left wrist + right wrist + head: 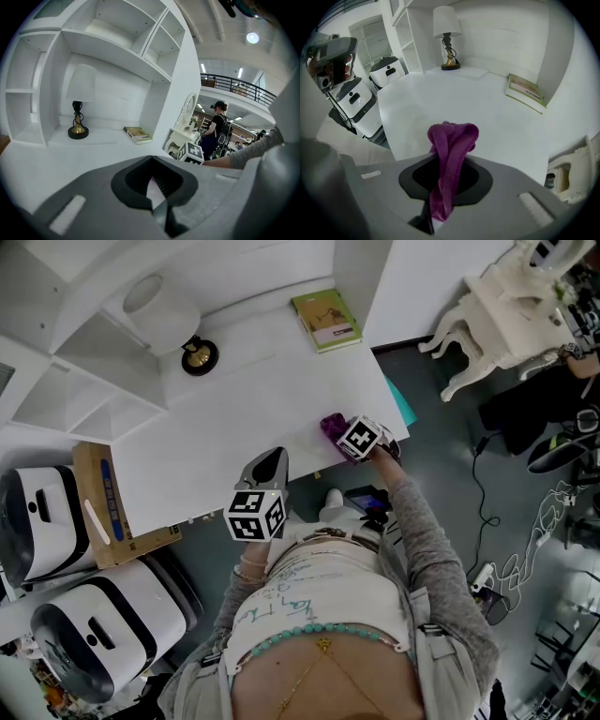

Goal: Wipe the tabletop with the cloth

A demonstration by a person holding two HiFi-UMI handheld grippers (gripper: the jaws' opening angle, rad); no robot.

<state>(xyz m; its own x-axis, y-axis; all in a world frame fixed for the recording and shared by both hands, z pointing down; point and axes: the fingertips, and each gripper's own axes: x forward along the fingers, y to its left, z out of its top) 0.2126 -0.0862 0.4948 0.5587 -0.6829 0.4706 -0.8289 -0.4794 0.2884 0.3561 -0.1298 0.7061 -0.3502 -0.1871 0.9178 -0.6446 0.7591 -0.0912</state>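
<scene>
Nearest the person, the left claw hung over the near edge of the white worktop, left of centre. Its own view showed the jaws pressed together with nothing between them. Just to the right and a touch farther in, the right claw sat at the worktop's near right edge, pinching the purple cloth. In the right gripper view the cloth ran down through the jaws and bunched into a rounded fold beyond the tips of the claw, with the bare worktop spreading out past it. Whether the cloth actually touched the surface could not be told.

Across the open white stretch, a green book lay flat at the far right corner against the wall. At the far left stood a lamp with a white shade on a round black and gold base. White shelves rose at the far left beside the lamp.
</scene>
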